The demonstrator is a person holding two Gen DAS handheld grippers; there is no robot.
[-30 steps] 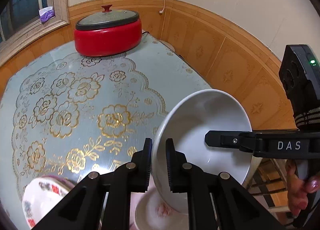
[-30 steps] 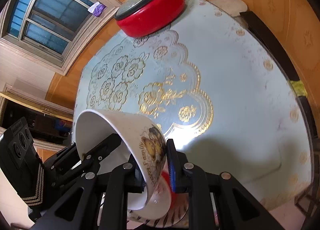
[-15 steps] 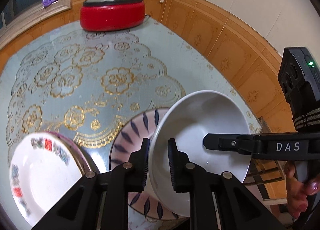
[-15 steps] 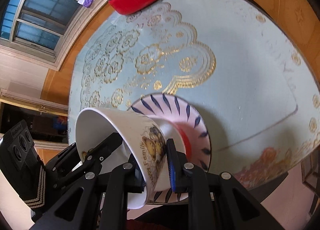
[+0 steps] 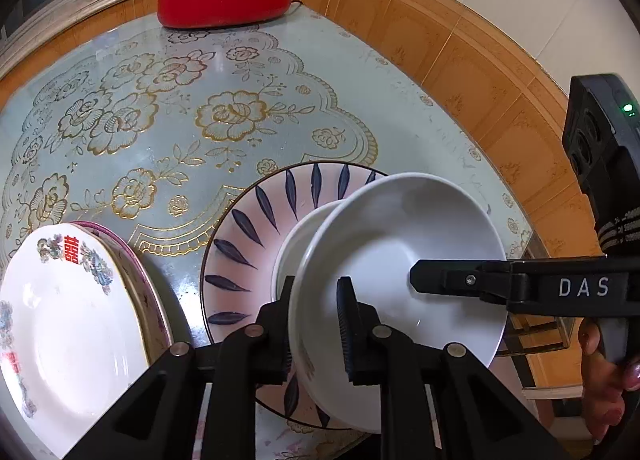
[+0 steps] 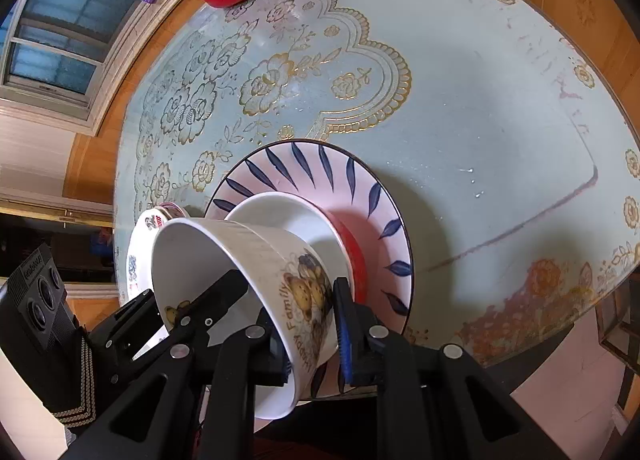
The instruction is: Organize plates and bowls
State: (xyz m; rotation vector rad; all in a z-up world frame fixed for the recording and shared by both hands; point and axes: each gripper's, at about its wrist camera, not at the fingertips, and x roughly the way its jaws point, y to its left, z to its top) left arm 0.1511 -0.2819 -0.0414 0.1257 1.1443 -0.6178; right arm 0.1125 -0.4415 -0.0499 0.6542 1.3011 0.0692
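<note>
Here both grippers pinch the cartoon bowl (image 6: pixel 280 280) rim, left gripper (image 5: pixel 314 326) jaws just easing wider, right gripper (image 6: pixel 308 324) nearly closed.

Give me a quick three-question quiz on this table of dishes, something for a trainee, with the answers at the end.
1. Which thing stands on the leaf-patterned plate? A) a red-sided bowl B) a glass C) a spoon
2. True or false: the bear bowl stands flat on the table.
3. What lies under the white plate with red characters?
Key: 1 A. 2 False: it is tilted, lifted over the red-sided bowl. 3 A pink-rimmed plate.
</note>
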